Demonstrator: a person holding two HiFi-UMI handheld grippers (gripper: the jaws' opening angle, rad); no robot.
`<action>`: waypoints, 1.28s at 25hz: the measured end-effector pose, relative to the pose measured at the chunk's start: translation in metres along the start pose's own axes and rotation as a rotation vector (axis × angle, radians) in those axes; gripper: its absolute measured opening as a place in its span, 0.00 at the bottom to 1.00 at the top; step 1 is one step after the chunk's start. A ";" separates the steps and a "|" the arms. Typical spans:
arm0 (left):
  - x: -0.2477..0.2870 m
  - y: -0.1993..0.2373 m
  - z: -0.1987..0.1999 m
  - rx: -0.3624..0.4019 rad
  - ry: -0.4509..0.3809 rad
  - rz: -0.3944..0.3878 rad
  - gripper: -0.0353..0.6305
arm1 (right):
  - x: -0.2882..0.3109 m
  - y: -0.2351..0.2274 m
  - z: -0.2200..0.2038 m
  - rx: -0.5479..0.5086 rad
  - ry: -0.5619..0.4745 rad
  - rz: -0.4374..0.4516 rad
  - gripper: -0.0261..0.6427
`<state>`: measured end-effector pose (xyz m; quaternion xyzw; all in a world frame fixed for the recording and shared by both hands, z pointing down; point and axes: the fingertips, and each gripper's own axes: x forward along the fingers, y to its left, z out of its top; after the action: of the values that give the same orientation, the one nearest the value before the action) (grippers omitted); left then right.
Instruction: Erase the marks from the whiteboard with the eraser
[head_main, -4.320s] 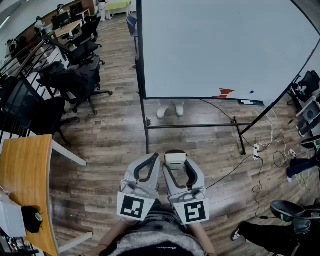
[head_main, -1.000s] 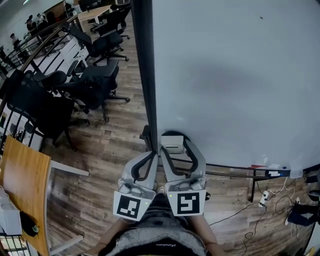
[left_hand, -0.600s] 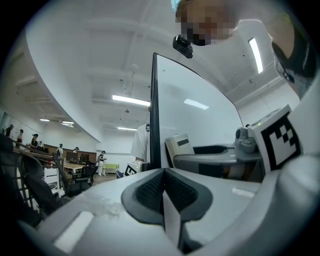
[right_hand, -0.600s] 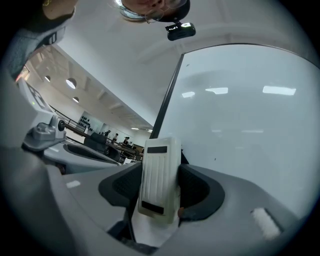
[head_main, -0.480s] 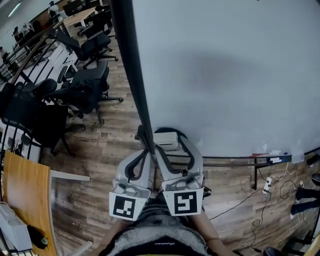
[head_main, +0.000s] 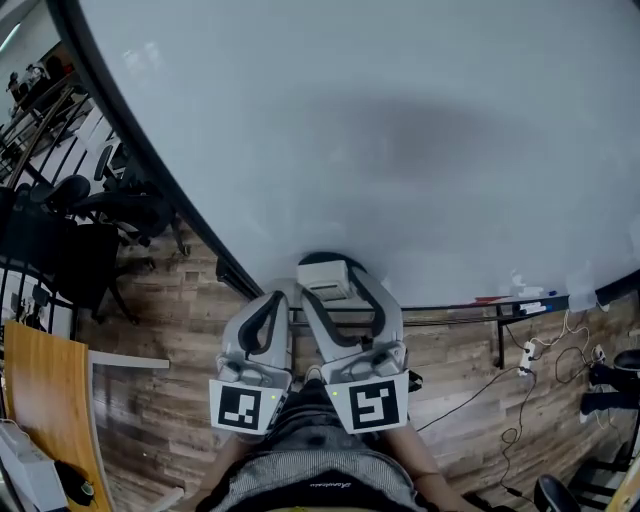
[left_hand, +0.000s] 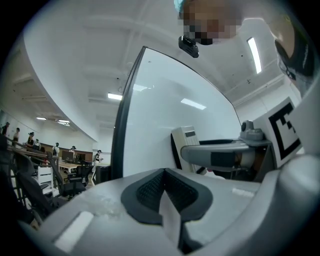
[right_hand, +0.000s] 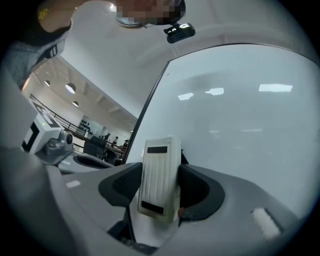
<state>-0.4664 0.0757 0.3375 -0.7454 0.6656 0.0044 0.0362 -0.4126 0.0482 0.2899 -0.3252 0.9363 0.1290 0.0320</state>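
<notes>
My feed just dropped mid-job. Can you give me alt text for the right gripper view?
The right claw is shut on a white ribbed eraser, held upright. The whiteboard fills the view behind it, showing only ceiling-light reflections and no marks. Past the board's dark left edge there is an office area with distant people.

whiteboard (head_main: 420, 130) ahead, filling upper view | eraser (head_main: 322, 277) between jaws of right gripper (head_main: 328, 272), near board's lower edge | left gripper (head_main: 272, 303) just beside it, on its left | chairs (head_main: 110, 215) left of board — table (head_main: 45, 400) lower left | power strip (head_main: 524, 358) on floor, right
</notes>
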 end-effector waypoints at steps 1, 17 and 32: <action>0.005 -0.008 0.001 -0.002 0.000 -0.001 0.06 | -0.005 -0.008 0.000 0.001 0.001 0.003 0.40; 0.078 -0.145 0.006 0.027 0.020 -0.030 0.06 | -0.091 -0.141 -0.014 0.019 0.002 -0.007 0.40; 0.126 -0.251 0.005 -0.013 0.013 -0.033 0.06 | -0.158 -0.245 -0.034 -0.002 0.030 -0.034 0.40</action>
<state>-0.2031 -0.0209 0.3378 -0.7564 0.6535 0.0030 0.0271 -0.1365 -0.0513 0.2908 -0.3430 0.9309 0.1245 0.0198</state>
